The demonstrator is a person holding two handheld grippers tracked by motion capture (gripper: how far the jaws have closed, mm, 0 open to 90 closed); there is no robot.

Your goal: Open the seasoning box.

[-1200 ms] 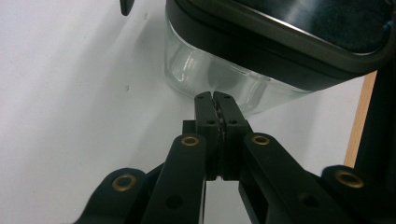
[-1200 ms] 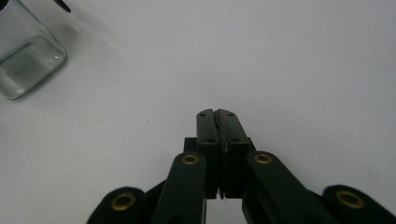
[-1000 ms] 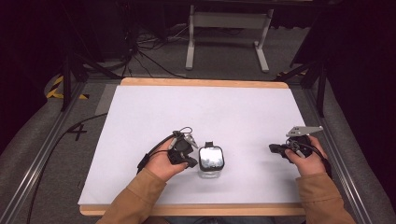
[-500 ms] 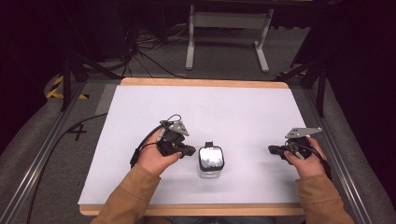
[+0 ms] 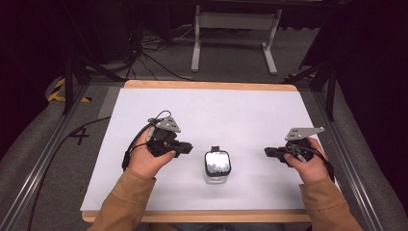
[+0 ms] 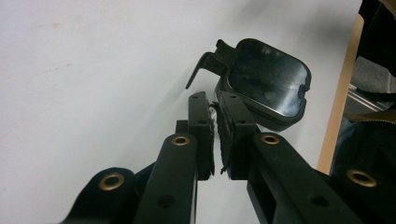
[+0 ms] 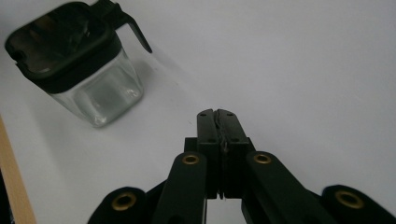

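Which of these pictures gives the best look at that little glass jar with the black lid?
The right gripper view: the jar shows from the side, with clear glass body, black lid and lid tab all visible. The left gripper view shows mostly its lid, partly behind the tongs. The high view shows it small, from above, on the white table.

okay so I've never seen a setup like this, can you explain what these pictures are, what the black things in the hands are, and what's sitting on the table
A person sits at a white table and holds a hand tool in each hand: the left gripper and the right gripper. Each has two black jaws that pinch things. One picture comes from a camera above, looking down on the table. The other two come from small cameras that ride on each gripper and look along its jaws. Between the hands stands a small clear container with a black lid. Nothing is held: the right gripper's jaws are pressed together, the left's are nearly closed with a thin gap, and neither grips the container.
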